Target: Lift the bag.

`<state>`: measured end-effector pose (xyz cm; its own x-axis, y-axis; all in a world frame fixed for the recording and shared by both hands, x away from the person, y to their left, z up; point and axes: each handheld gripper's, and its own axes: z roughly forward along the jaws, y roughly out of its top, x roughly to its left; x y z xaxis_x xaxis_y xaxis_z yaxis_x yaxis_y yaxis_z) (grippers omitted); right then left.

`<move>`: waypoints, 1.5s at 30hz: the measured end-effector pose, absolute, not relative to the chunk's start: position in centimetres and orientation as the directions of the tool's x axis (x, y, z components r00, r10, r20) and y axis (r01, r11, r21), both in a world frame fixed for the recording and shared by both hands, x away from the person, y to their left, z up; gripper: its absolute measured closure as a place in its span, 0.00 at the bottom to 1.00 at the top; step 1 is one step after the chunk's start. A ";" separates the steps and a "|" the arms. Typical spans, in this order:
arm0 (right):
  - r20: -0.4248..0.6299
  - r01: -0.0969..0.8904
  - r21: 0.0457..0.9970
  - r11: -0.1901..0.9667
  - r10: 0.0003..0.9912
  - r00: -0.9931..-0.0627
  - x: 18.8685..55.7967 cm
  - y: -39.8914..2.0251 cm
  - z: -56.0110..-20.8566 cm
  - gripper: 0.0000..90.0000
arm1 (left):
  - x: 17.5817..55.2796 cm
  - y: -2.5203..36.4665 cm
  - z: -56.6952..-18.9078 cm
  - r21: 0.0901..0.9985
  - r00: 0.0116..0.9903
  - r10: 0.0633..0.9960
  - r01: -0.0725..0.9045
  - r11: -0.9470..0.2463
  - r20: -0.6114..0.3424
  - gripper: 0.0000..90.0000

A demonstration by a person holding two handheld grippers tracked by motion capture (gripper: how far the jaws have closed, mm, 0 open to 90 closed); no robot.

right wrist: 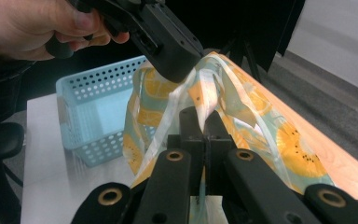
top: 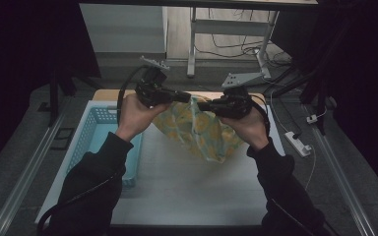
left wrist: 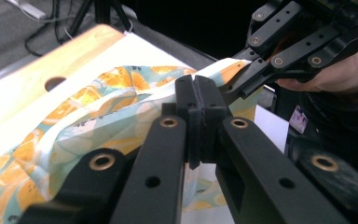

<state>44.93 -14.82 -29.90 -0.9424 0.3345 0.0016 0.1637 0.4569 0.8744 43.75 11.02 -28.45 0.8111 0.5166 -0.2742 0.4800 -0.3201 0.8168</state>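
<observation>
A thin cloth (top: 203,132) printed with orange slices on pale teal hangs above the white table top (top: 187,189), bunched at its top edge. My left gripper (top: 189,97) comes in from the left and is shut on that top edge. My right gripper (top: 200,104) meets it from the right, also shut on the cloth. In the left gripper view the jaws (left wrist: 198,95) are pressed together with the cloth (left wrist: 98,112) draping to the left, and the right gripper (left wrist: 237,77) pinches the fabric just beyond. In the right gripper view the jaws (right wrist: 205,122) clamp the cloth (right wrist: 261,116) below the left gripper (right wrist: 186,70).
A light blue perforated basket (top: 94,129) stands at the table's left side, also the basket (right wrist: 93,107) in the right gripper view. A wooden strip (top: 109,93) runs along the far edge. A white power strip (top: 298,143) lies on the floor at the right.
</observation>
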 end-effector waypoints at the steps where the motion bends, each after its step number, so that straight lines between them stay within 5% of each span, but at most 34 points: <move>1: 0.000 0.163 0.876 0.454 0.337 -0.942 45.0 -14.8 -29.5 1.00 | 43.8 11.1 -28.1 0.820 0.812 0.519 0.475 -0.319 -0.269 1.00; 31: -0.077 0.091 0.914 0.396 0.389 -0.918 45.1 -14.8 -22.2 1.00 | 44.0 11.6 -22.3 0.902 0.808 0.546 0.382 -0.200 -0.221 1.00; 45: -0.061 0.121 0.899 0.421 0.395 -0.917 46.0 -14.4 -24.7 1.00 | 45.0 11.2 -25.0 0.890 0.805 0.554 0.393 -0.231 -0.212 0.99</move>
